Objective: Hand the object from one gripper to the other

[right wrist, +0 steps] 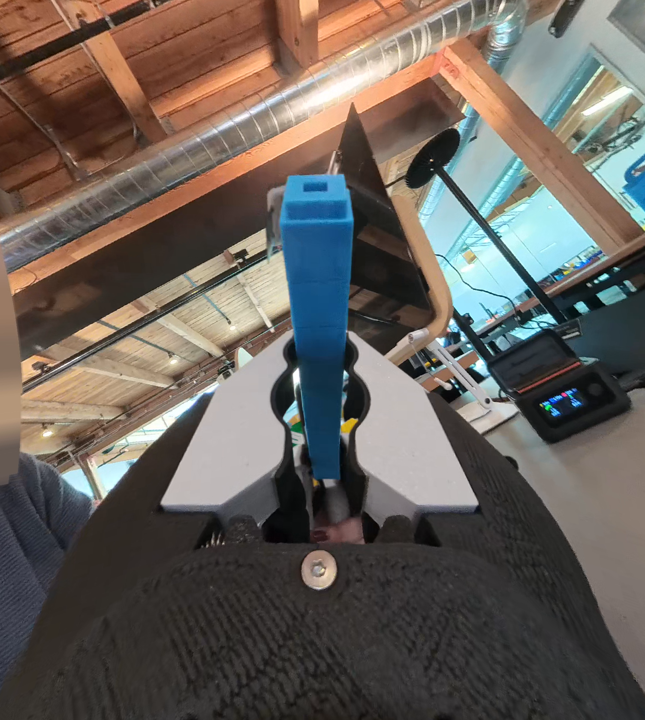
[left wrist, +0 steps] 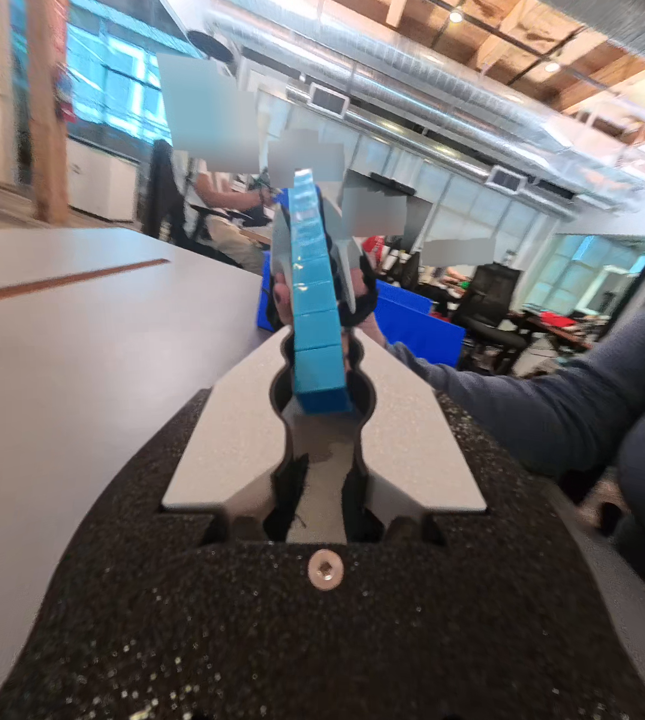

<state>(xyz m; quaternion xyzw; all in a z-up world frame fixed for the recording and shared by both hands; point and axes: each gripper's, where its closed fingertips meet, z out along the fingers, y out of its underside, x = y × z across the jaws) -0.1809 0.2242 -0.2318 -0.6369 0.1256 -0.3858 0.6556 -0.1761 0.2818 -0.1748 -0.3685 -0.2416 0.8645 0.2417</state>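
A long blue bar of joined cubes point(left wrist: 315, 280) runs straight out between the grey fingers of my left gripper point(left wrist: 322, 335), which is shut on its near end. Farther along the bar, the right gripper point(left wrist: 313, 253) flanks it with a grey finger on each side, and a hand is wrapped around that gripper. In the right wrist view the same bar point(right wrist: 319, 280) stands up between the fingers of my right gripper point(right wrist: 320, 343), which is shut on its lower part. The bar's top end points at the ceiling. The bar is off the table.
A pale grey table point(left wrist: 79, 350) lies to the left and a person's blue sleeve point(left wrist: 546, 389) reaches in from the right. Blue bins point(left wrist: 418, 323), office chairs and people are behind. A black device with a lit screen point(right wrist: 558, 401) and a white lamp arm point(right wrist: 457, 370) stand on the table. Spacing between my two grippers at the tips: around 8 centimetres.
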